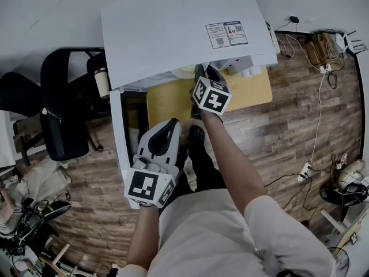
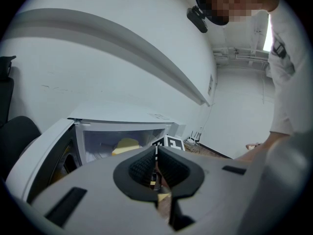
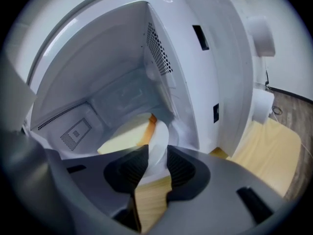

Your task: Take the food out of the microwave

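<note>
Grey left claw [image 2: 156, 152] and right claw [image 3: 156, 152], black ribbed pads [image 3: 128, 173], black-and-white marker cubes [image 1: 211, 95], white short-sleeved shirt [image 1: 213, 235].

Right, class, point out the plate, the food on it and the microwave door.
plate [image 3: 160, 143], right gripper view, white rim near the jaws
food [image 3: 124, 137], right gripper view, pale top face
microwave door [image 1: 118, 137], head view, open door's top edge

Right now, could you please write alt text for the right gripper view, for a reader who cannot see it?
The right gripper, jaws apart, points into an open white microwave toward a white plate carrying pale yellow food. The plate's rim lies between the jaws; whether they touch it is unclear.
</note>
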